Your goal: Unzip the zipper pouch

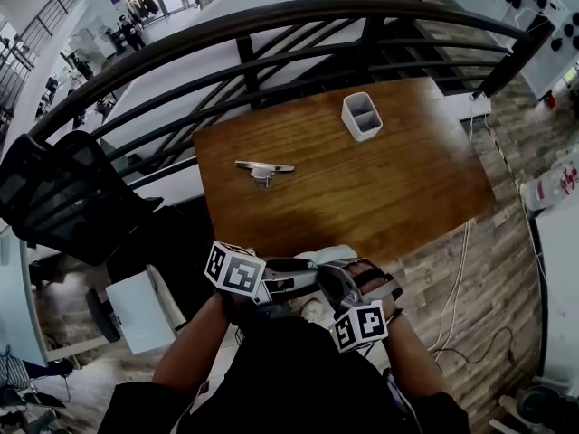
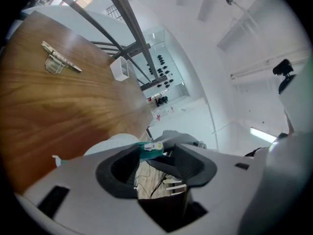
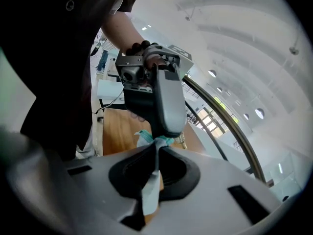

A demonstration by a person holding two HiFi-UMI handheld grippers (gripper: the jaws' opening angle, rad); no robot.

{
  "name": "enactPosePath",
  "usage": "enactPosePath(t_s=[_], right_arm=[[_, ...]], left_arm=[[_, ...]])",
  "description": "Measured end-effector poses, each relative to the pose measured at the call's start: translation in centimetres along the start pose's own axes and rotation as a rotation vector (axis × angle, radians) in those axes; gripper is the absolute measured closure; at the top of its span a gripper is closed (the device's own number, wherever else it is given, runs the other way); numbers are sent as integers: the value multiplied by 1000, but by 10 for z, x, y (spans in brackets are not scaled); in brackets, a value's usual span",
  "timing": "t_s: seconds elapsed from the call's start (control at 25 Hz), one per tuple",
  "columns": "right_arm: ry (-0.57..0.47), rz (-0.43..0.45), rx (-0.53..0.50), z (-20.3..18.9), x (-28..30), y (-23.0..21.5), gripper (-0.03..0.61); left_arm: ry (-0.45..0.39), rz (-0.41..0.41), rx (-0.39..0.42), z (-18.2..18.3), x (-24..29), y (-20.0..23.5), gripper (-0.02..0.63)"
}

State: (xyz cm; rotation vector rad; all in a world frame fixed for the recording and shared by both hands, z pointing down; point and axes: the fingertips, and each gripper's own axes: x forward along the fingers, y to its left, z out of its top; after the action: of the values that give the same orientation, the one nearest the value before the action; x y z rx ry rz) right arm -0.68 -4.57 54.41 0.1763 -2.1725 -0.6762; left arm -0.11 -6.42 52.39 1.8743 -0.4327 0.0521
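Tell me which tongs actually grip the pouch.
The right tongs, pinching the pale pouch; the left tongs stand open, the teal tab merely between them.

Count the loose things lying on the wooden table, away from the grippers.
2. A white two-compartment holder stands near the far edge; a metal clip lies left of centre. More may be hidden at the near edge.

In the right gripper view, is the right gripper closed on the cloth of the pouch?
Yes, the right gripper has its jaws pressed together on a strip of the pale pouch.
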Motion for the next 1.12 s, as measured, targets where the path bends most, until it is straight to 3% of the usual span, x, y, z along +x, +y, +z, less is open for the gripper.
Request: enactPosePath(t_s=[0.24,0.32,0.4,0.6,0.72,0.76,0.88,1.12], right_arm=[[-14,4,18,-1,2,0,575],[-16,7,18,-3,1,-1,575],[-19,8,18,-5,1,1,575],[-28,14,60,-8,-5,-1,575],[-29,16,76,-12,-6,-1,575],[-32,15,91,-14,-6,-2,575],[-53,13,143,-16,-6,-4,575],[-65,18,150,-18,-7,-4,575]], left_arm=[[-38,-34,-71,5,-1,3,392],[-41,-32,-76,7,-3,6,457],[-34,-39,-76,8,-3,7,481],[-25,-55,-50,10,-2,1,509],[-26,-25,-28,13,-3,3,526],[-32,-3,-17,15,-3,6,591],[-25,26,11,16,-4,11,595],[28,18,20,12,1,10,594]])
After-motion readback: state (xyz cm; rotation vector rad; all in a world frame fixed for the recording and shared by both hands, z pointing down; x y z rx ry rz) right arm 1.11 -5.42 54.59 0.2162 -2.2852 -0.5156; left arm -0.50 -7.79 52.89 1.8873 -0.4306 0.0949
